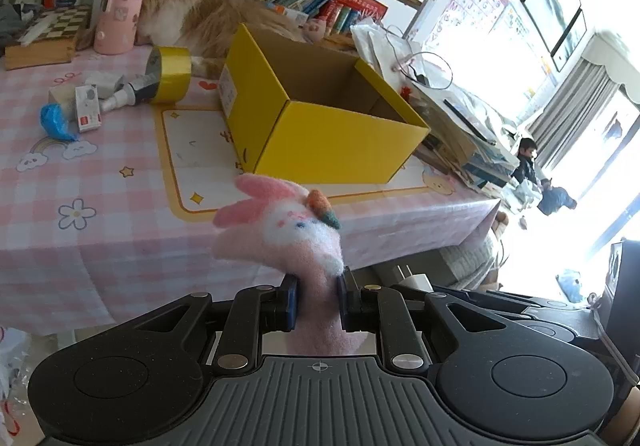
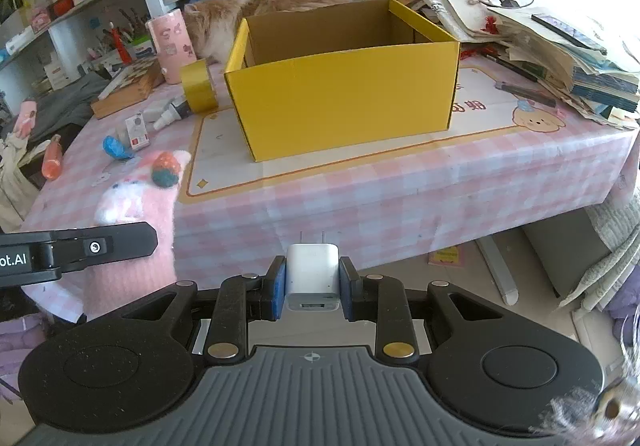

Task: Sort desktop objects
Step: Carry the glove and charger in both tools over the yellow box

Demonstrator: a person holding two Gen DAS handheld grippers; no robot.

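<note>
Off the table's near edge, the left gripper clamps a pink plush rabbit and the right gripper pinches a white charger, both probably bound for the open yellow box

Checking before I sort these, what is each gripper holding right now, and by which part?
The left gripper clamps the pink plush bunny by its lower body. The right gripper clamps the white charger plug by its two sides, prongs pointing forward.

Fuzzy felt bunny, matt cardboard box
</note>
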